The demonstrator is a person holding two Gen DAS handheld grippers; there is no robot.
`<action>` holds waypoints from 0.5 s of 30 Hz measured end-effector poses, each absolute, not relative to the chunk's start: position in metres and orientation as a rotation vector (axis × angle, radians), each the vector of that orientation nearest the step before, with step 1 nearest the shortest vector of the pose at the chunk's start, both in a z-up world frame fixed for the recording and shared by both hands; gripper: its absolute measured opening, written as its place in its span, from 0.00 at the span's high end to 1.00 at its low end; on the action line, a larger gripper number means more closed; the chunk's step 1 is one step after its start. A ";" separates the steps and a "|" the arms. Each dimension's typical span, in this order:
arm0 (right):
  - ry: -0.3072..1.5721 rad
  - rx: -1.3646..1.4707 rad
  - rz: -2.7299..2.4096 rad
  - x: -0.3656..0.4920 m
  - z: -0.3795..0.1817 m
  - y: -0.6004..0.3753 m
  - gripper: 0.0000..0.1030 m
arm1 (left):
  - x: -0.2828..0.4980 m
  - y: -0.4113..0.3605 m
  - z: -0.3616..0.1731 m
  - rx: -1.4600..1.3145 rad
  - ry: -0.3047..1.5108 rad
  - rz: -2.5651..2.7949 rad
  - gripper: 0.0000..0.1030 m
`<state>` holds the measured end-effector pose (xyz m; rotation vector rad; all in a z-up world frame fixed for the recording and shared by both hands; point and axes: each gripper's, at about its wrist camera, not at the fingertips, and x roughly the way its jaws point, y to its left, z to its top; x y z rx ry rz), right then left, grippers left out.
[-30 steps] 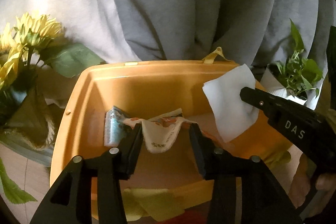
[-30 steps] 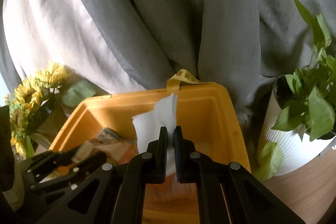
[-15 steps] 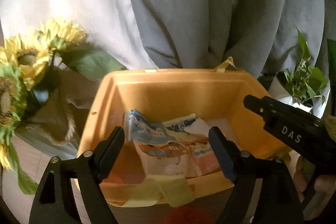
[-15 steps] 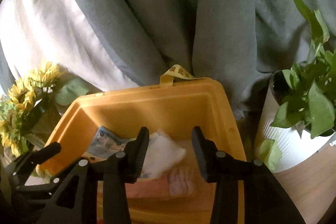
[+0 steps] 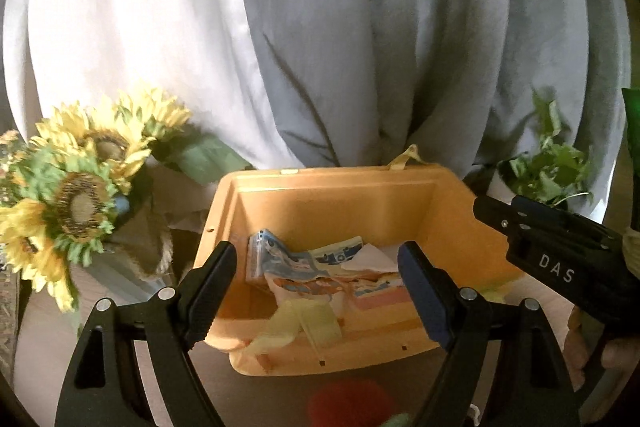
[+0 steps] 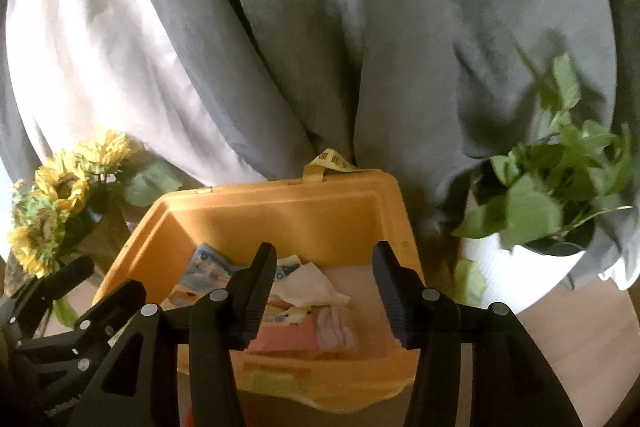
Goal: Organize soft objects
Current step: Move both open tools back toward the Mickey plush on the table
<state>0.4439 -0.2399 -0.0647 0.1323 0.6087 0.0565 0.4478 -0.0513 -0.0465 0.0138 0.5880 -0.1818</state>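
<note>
An orange plastic bin (image 5: 332,203) (image 6: 280,215) holds several soft cloths: a printed cartoon cloth (image 5: 320,271) (image 6: 208,271), a white cloth (image 6: 310,287) (image 5: 374,259) and a pink folded one (image 6: 296,337). A pale yellow cloth (image 5: 304,323) hangs over the bin's near rim. My left gripper (image 5: 316,291) is open and empty, held in front of the bin. My right gripper (image 6: 324,295) is open and empty above the bin's near edge; its body shows in the left wrist view (image 5: 552,255).
Sunflowers (image 5: 76,187) (image 6: 60,195) stand left of the bin. A green plant in a white pot (image 6: 532,227) (image 5: 548,167) stands right of it. Grey and white curtains (image 5: 320,27) hang behind. A red object (image 5: 348,403) lies near the lower edge.
My right gripper opened and let the white cloth drop into the bin. My left gripper opened wider and released the printed cloth. Both grippers pulled back from the bin.
</note>
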 end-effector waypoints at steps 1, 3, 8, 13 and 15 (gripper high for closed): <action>0.602 0.129 0.052 0.439 -0.062 -0.241 0.48 | 0.441 -0.052 -0.043 0.015 0.579 -0.182 0.20; 0.588 0.123 0.044 0.428 -0.057 -0.243 0.46 | 0.429 -0.054 -0.038 0.019 0.568 -0.186 0.20; 0.561 0.117 0.025 0.396 -0.045 -0.253 0.42 | 0.395 -0.064 -0.028 0.037 0.547 -0.195 0.20; 0.537 0.109 0.001 0.365 -0.038 -0.264 0.40 | 0.364 -0.075 -0.023 0.062 0.533 -0.204 0.20; 0.530 0.110 -0.008 0.351 -0.036 -0.269 0.36 | 0.353 -0.078 -0.023 0.073 0.529 -0.204 0.20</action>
